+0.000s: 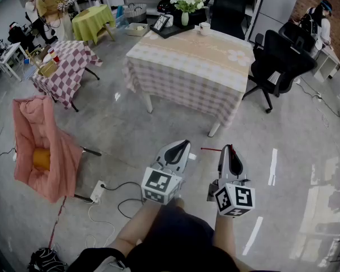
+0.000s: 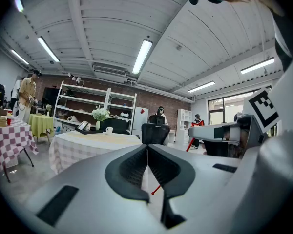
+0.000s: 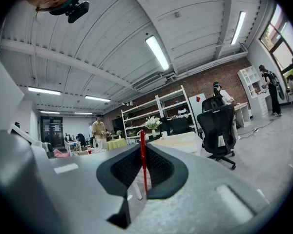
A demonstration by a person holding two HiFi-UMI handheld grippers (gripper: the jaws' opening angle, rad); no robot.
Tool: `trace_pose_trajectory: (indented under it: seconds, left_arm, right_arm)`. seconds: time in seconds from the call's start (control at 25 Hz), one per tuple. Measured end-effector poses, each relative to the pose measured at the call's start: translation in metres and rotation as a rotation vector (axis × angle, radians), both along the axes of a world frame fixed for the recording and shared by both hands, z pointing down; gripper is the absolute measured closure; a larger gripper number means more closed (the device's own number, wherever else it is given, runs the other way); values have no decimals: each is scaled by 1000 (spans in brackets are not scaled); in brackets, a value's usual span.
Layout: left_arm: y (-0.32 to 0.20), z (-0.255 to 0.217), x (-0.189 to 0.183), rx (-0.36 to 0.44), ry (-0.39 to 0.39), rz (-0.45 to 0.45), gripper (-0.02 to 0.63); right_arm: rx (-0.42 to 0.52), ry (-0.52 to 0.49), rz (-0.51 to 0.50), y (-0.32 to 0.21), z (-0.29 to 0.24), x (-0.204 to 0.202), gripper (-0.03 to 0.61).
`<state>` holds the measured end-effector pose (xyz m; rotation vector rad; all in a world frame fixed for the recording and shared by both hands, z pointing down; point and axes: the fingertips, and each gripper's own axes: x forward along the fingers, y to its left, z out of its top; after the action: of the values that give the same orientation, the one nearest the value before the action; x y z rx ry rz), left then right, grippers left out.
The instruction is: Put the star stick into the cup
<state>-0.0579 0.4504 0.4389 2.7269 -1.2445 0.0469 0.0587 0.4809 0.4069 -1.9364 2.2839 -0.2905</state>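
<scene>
Currently right claw [image 3: 142, 149] pinches the red star stick [image 3: 143, 172]; left claw [image 2: 147, 150] is closed on nothing

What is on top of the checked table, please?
At the table's far edge: a white cup, a vase of flowers, and a dark tray bearing a tablet. The cup's inside cannot be seen.

left gripper [image 1: 184, 144] closed and seemingly empty, right gripper [image 1: 232, 148] clamped on red stick [image 3: 143, 160].

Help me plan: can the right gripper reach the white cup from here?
Probably not yet: the right gripper, shut on the star stick, hangs over floor short of the table, and the cup sits near its far edge.
</scene>
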Motion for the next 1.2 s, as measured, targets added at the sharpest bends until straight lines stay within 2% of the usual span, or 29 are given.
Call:
trace_pose_trajectory:
  seconds: [0.52, 1.2]
  left_arm:
    - [8, 4, -5, -9, 1, -3, 601]
    - [-65, -5, 15, -5, 8, 18, 601]
  right_arm:
    - [5, -18, -9, 9, -1, -3, 561]
    - [2, -28, -19, -66, -5, 6, 561]
